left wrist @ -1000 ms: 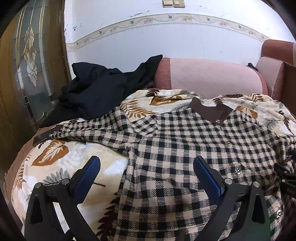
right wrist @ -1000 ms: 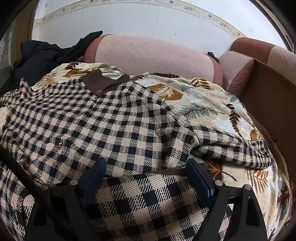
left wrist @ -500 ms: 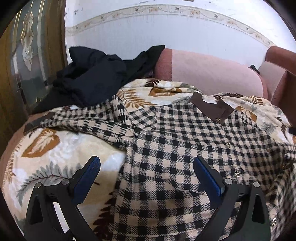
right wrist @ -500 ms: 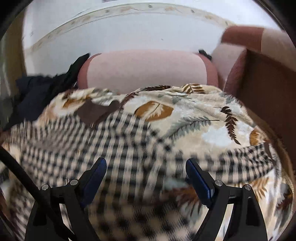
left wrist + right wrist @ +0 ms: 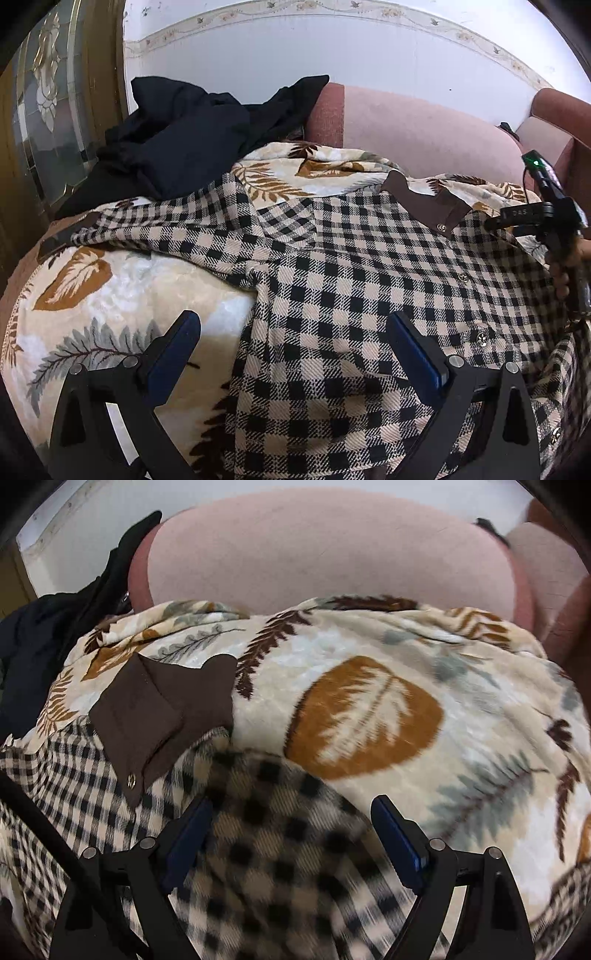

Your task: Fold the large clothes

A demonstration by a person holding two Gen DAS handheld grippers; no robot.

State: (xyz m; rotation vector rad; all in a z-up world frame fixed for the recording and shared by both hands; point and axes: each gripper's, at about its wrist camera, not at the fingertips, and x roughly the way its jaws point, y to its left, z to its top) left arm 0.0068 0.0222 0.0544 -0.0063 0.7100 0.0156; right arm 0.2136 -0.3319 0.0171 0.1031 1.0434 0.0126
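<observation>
Lying front-up and buttoned on the leaf-print blanket [image 5: 110,306] over the pink sofa [image 5: 417,129]: checked shirt [image 5: 369,280], brown collar [image 5: 155,716] toward the backrest, one sleeve [image 5: 155,232] trailing out toward the black garment [image 5: 192,136] heaped in the corner. Left tongs [image 5: 291,354]: standing wide open, hovering over the shirt's lower side edge where plaid meets blanket, gripping nothing. Right tongs [image 5: 291,834]: also spread open, with blurred plaid cloth showing between the jaws near the shoulder, just beside the collar; contact with the cloth not resolvable through the motion blur. Judged step: setting up the first lengthwise fold, side and sleeve to be brought in over the middle. Doing it well probably means pinching one layer only, shoulder seam with the right and hem-side edge with the left, keeping both grips on one line parallel to the button placket. Lifting low and evenly, carrying both ends across at the same rate. Risks: catching the blanket along with the shirt; the loose sleeve dragging or bunching under the fold.
</observation>
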